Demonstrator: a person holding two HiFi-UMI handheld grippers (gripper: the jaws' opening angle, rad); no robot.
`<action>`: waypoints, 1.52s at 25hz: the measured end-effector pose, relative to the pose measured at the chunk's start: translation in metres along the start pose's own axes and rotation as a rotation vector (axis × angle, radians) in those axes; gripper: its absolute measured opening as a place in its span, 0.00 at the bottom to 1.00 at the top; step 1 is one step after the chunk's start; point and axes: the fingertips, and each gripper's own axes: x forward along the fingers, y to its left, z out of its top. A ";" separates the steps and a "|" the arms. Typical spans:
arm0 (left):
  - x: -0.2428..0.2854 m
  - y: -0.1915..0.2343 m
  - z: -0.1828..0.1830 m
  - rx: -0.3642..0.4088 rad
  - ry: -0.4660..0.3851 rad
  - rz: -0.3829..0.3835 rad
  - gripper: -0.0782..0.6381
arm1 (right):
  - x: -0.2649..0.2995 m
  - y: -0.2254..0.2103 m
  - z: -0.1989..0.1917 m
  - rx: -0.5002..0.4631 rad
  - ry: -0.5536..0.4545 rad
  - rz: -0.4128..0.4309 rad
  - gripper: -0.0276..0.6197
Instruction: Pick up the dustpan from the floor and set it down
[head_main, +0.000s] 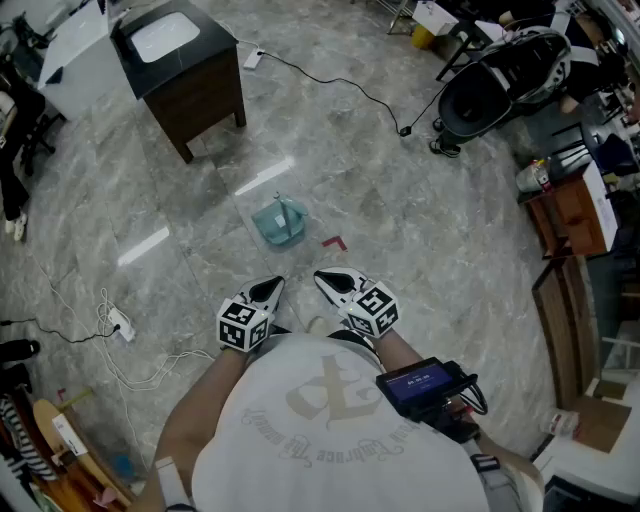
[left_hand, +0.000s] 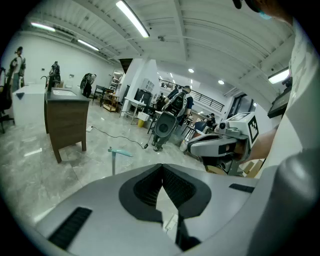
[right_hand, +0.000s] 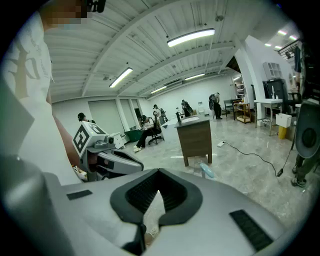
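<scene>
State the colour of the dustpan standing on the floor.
The dustpan is pale teal; the head view shows it best.

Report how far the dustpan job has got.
Nothing done yet: the teal plastic dustpan sits untouched on the grey marble floor. Nothing in hand: left gripper and right gripper hover short of it, jaws shut and empty. Left: reach, grasp, lift, set down.

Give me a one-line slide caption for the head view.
Person holds the left claw and right claw shut and empty, short of the teal dustpan on the grey floor.
</scene>
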 end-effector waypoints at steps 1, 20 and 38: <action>0.006 -0.010 -0.002 0.007 0.005 -0.005 0.12 | -0.009 -0.003 -0.007 0.004 0.005 0.001 0.07; 0.059 -0.087 0.000 0.031 0.023 0.051 0.12 | -0.097 -0.047 -0.044 0.012 -0.025 0.025 0.07; 0.076 -0.061 0.015 0.041 0.054 0.011 0.12 | -0.084 -0.083 -0.060 0.131 0.016 -0.076 0.07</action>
